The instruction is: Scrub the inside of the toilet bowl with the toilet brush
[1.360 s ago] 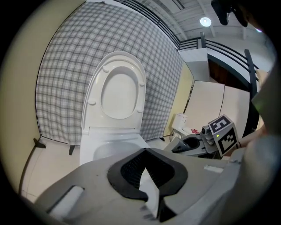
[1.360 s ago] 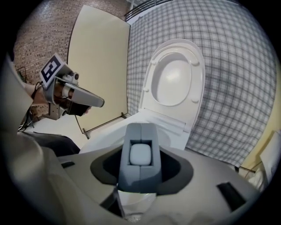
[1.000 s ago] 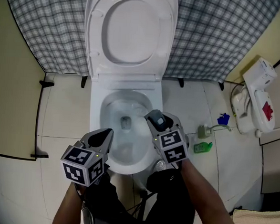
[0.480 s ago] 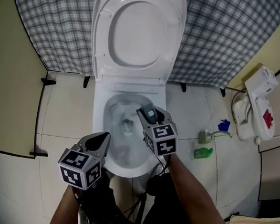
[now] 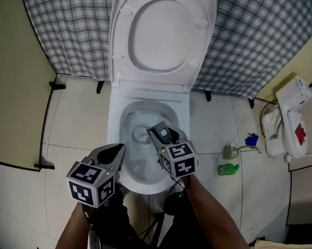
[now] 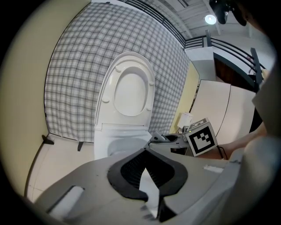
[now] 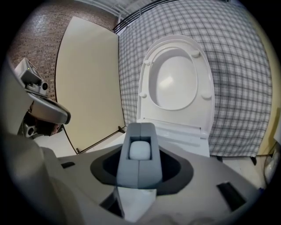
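Over the front of the toilet bowl (image 5: 115, 134), my right gripper (image 5: 162, 133) is clamped on a grey handle with a white inset, which I take for the toilet brush (image 7: 140, 151). The pads press it from both sides in a fairly wide grip. My left gripper (image 5: 113, 154) hangs just beside the bowl's left front edge, jaws apart, the hollow between them empty. The seat and lid (image 5: 161, 36) are up against the checked curtain (image 5: 257, 43), so the bowl is open.

Step in hand, my read: get the bristle end onto the inner wall and scrub. To do it well:
- Hold firm so the handle can't twist.
- Tip the wrist further down.
- Circle the wall under the rim, then work toward the drain.
- Keep the left gripper out of the bowl.
- Avoid knocking the rim, since that risks a splash.

The brush's long axis runs along my right gripper's own line. The near end faces that gripper's camera, and the far end points forward and down toward the bowl's middle. The bristle head is hidden behind the handle, so I can't tell if it touches porcelain.
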A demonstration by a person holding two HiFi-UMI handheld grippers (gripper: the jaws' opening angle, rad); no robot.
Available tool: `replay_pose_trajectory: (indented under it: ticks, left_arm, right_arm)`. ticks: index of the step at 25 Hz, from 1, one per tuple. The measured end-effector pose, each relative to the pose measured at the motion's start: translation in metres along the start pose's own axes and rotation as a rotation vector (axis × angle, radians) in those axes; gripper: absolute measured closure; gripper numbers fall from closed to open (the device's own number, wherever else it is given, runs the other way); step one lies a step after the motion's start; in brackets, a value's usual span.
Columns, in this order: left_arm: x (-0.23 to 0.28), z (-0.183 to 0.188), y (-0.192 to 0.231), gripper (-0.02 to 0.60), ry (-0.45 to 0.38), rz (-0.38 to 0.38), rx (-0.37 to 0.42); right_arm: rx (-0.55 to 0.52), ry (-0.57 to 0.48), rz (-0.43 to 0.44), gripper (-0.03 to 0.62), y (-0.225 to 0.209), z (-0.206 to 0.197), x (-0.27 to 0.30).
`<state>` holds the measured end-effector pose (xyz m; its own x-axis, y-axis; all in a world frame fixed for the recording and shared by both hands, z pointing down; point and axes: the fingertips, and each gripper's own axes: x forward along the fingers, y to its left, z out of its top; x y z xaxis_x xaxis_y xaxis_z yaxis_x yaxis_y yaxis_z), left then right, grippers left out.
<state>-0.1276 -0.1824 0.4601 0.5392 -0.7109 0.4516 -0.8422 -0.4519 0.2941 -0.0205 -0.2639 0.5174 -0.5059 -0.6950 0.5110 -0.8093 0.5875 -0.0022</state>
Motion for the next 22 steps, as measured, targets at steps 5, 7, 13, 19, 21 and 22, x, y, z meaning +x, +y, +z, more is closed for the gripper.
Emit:
replay_pose_trajectory:
  ticks: [5, 7, 13, 19, 21, 22]
  left_arm:
    - [0.002, 0.003, -0.008, 0.571, -0.007, -0.014, 0.006]
    - [0.002, 0.004, -0.012, 0.572, -0.008, -0.019, 0.01]
    - [-0.001, 0.006, -0.013, 0.571, -0.009, -0.015, 0.011]
    - [0.006, 0.002, -0.022, 0.571, -0.002, -0.031, 0.01]
    - [0.009, 0.002, -0.022, 0.571, 0.001, -0.033, 0.01]
    - [0.009, 0.001, -0.021, 0.572, 0.002, -0.032, 0.01]
  right_arm:
    - [-0.023, 0.032, 0.069, 0.391, 0.018, -0.012, -0.019]
    - [-0.068, 0.062, 0.102, 0.391, 0.025, -0.021, -0.025]
    - [-0.139, 0.126, 0.142, 0.391, 0.031, -0.035, -0.046]
    - [-0.186, 0.172, 0.094, 0.391, 0.013, -0.041, -0.052]
    - [-0.184, 0.177, 0.062, 0.391, 0.002, -0.041, -0.052]
    - [-0.184, 0.177, 0.046, 0.391, -0.004, -0.041, -0.051]
